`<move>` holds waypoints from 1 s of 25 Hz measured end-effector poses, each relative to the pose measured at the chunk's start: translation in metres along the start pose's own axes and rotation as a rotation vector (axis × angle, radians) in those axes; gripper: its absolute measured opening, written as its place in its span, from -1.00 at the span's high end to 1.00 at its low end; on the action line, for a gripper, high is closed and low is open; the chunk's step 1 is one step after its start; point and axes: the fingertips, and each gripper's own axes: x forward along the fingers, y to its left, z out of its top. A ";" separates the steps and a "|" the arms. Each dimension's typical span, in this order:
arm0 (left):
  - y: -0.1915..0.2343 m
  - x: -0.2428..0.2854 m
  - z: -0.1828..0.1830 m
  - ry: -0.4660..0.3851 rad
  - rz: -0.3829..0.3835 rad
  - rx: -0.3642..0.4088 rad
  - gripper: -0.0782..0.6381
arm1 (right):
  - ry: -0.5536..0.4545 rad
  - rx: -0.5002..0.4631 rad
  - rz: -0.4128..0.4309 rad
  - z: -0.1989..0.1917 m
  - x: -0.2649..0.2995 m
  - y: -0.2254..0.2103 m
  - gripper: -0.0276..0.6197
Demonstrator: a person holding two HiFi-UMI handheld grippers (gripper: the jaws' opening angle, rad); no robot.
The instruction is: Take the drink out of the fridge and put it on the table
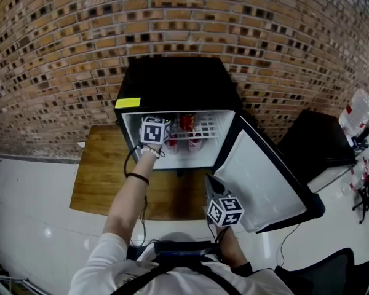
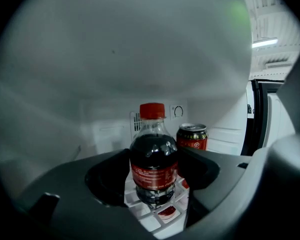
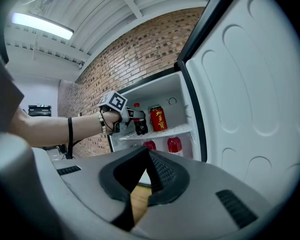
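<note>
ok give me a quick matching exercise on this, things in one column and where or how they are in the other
1 cola bottle
2 red can
3 fridge door
4 right gripper

a swung open
b jaws together, nothing held
c between the left gripper's jaws
d standing free on the fridge shelf

Pairs: 1-c, 2-d, 3-a, 4-b
</note>
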 end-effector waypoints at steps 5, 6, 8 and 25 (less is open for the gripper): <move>-0.002 -0.006 0.001 -0.004 -0.005 -0.008 -0.06 | -0.002 0.004 -0.001 0.001 -0.002 0.000 0.87; -0.004 -0.009 0.001 -0.009 -0.004 -0.008 -0.06 | -0.001 0.004 0.001 0.001 -0.002 0.001 0.87; -0.007 -0.016 0.000 -0.023 -0.007 -0.010 -0.05 | -0.001 0.003 0.006 0.000 -0.001 0.002 0.87; -0.071 -0.129 -0.046 -0.139 -0.110 -0.038 -0.05 | 0.024 -0.009 0.065 -0.009 0.009 0.024 0.87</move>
